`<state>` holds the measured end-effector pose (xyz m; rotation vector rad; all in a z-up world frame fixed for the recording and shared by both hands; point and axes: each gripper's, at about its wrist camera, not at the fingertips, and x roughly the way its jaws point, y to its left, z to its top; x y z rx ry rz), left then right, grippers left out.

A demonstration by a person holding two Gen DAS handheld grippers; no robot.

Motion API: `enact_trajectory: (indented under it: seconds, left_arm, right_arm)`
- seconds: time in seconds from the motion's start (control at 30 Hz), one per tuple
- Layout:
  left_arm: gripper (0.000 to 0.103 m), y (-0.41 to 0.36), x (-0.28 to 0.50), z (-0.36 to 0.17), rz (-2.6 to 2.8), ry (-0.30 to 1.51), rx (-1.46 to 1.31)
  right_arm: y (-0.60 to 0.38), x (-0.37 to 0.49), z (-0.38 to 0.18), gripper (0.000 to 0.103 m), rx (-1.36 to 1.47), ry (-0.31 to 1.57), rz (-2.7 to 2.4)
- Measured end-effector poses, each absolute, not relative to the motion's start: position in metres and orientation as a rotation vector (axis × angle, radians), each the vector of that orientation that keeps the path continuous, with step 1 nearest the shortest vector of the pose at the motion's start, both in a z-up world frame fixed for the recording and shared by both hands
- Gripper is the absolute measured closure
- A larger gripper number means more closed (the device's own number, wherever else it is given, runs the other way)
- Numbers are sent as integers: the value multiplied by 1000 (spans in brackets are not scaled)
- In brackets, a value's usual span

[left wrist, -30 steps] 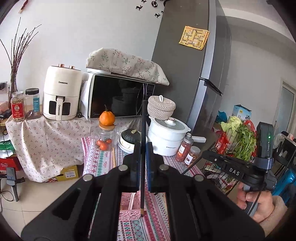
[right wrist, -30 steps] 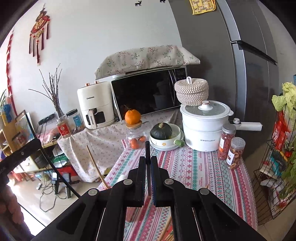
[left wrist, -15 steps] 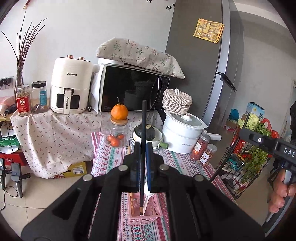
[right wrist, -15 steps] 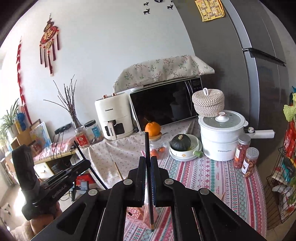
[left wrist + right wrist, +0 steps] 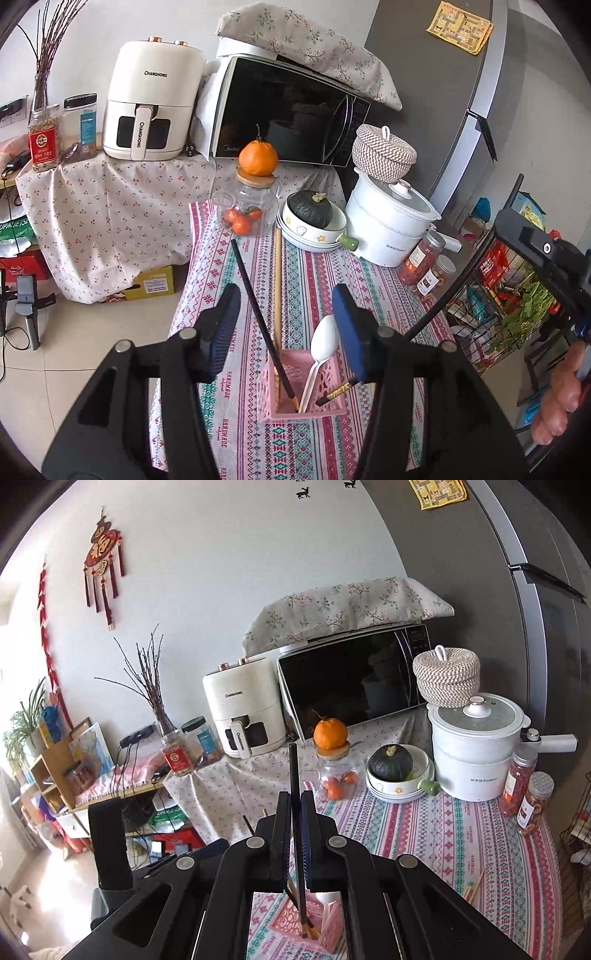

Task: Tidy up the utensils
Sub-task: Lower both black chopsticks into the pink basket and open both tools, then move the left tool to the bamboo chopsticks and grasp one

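A pink slotted basket (image 5: 303,414) stands on the striped tablecloth. In it lean a black chopstick (image 5: 255,306), a wooden chopstick (image 5: 277,288) and a white spoon (image 5: 323,341). My left gripper (image 5: 286,314) hangs just above the basket with its jaws opening; the black chopstick stands free between them, touching neither pad. My right gripper (image 5: 294,801) is shut on a second black chopstick (image 5: 293,771), whose gold-banded tip (image 5: 334,392) reaches down into the basket (image 5: 280,921). In the left wrist view the right gripper (image 5: 535,243) shows at the right, with a hand below it.
Behind the basket stand a glass jar (image 5: 247,206) with an orange on top, a bowl holding a squash (image 5: 314,221), a white pot (image 5: 388,225) and two spice jars (image 5: 424,269). Loose wooden chopsticks (image 5: 474,886) lie on the cloth. A wire rack (image 5: 498,314) stands right.
My left gripper sank toward the basket and its jaws parted, letting the black chopstick go; it now leans left in the basket. My right gripper carried its chopstick over until its tip entered the basket.
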<state>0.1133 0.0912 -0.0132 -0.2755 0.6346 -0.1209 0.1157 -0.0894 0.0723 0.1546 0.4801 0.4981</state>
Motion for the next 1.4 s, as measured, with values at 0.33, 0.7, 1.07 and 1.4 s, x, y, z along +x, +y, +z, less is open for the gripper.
enact_trajectory:
  seconds: [0.33, 0.7, 1.07, 1.4]
  left_arm:
    - [25, 112, 105, -32, -83, 758, -245]
    - [19, 124, 108, -51, -79, 863, -268]
    - [8, 103, 107, -60, -87, 931, -243]
    - [7, 75, 98, -57, -94, 954, -193]
  right_arm:
    - [-59, 142, 40, 98, 63, 597, 497]
    - [-39, 157, 14, 59, 131, 694, 600]
    - [-85, 154, 4, 19, 122, 752, 464]
    - [-122, 155, -48, 15, -9, 959, 337]
